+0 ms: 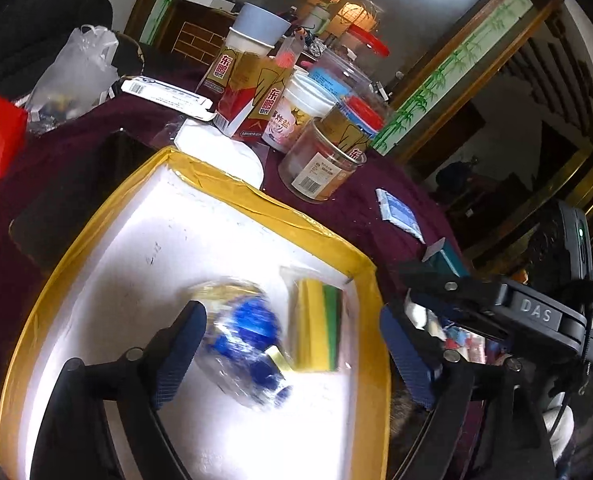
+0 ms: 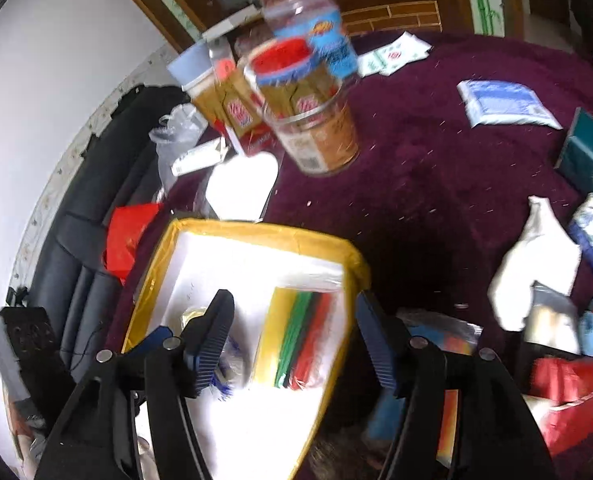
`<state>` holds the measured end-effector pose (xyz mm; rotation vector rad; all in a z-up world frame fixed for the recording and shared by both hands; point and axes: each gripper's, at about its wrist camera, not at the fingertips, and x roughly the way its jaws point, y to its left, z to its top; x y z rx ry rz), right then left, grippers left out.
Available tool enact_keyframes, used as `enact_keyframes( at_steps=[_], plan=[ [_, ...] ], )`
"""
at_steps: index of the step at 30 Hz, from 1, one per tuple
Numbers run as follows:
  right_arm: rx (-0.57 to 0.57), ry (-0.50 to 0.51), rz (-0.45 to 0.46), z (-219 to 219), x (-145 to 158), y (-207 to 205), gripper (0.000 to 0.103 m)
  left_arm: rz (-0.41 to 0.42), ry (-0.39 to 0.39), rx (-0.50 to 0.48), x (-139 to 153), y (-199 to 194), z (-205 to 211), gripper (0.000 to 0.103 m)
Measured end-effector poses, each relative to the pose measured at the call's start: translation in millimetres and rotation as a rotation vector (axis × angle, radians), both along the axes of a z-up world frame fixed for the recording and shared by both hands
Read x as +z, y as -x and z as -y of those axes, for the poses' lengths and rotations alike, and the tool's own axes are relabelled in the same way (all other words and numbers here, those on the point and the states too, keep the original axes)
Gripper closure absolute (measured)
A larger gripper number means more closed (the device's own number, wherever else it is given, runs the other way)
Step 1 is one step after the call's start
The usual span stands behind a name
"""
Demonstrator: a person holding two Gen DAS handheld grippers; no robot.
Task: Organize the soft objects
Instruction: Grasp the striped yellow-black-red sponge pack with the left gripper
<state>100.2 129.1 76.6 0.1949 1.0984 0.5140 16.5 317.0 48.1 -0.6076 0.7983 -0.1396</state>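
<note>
A white box with a yellow taped rim (image 1: pixel 256 196) (image 2: pixel 256 229) sits on the maroon tablecloth. Inside it lie a clear bag of blue pieces (image 1: pixel 248 344), blurred, and a wrapped pack of yellow, green and red sheets (image 1: pixel 316 328) (image 2: pixel 296 340). My left gripper (image 1: pixel 292 360) hangs open over the box. The blue bag is below its jaws, close to the left finger (image 1: pixel 180 352). My right gripper (image 2: pixel 296 344) is open above the coloured pack, pads apart from it. Its black housing (image 1: pixel 536 314) shows at the right of the left wrist view.
Behind the box stand a clear jar (image 1: pixel 320 160) (image 2: pixel 316 132), red and gold cartons (image 1: pixel 248 96) and a white pad (image 1: pixel 220 148). A blue packet (image 1: pixel 400 212) (image 2: pixel 508 104) lies on the cloth. White and blue soft items (image 2: pixel 536 264) are piled at the right.
</note>
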Motion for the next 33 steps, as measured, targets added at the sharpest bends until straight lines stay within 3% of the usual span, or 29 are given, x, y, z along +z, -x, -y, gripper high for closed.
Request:
enact_keyframes(
  at_steps=[5,10,14,18,23,31,33],
  plan=[
    [-0.037,-0.019,0.095,52.3,25.5,21.5,0.024,0.052,0.001,-0.055,22.1,27.4,21.9,0.011],
    [-0.120,-0.004,0.190,123.2,26.7,54.5,0.024,0.072,-0.055,-0.179,30.9,47.6,76.1,0.009],
    [-0.220,0.029,0.239,177.8,6.2,78.7,0.024,0.058,-0.126,-0.271,25.8,52.3,123.4,0.009],
    [-0.287,0.065,0.279,211.9,-13.2,90.8,0.024,0.017,-0.162,-0.303,22.2,40.7,155.3,0.009],
    [-0.341,0.073,0.320,237.5,-27.1,96.5,0.024,-0.038,-0.173,-0.260,21.6,9.0,169.0,0.009],
    [-0.315,0.028,0.305,243.5,-27.1,97.2,0.024,-0.211,-0.156,-0.267,-10.2,-53.1,186.2,0.009],
    [-0.307,0.025,0.305,242.8,-26.4,97.9,0.024,-0.230,-0.186,-0.259,-15.1,-60.7,190.7,0.009]
  ],
)
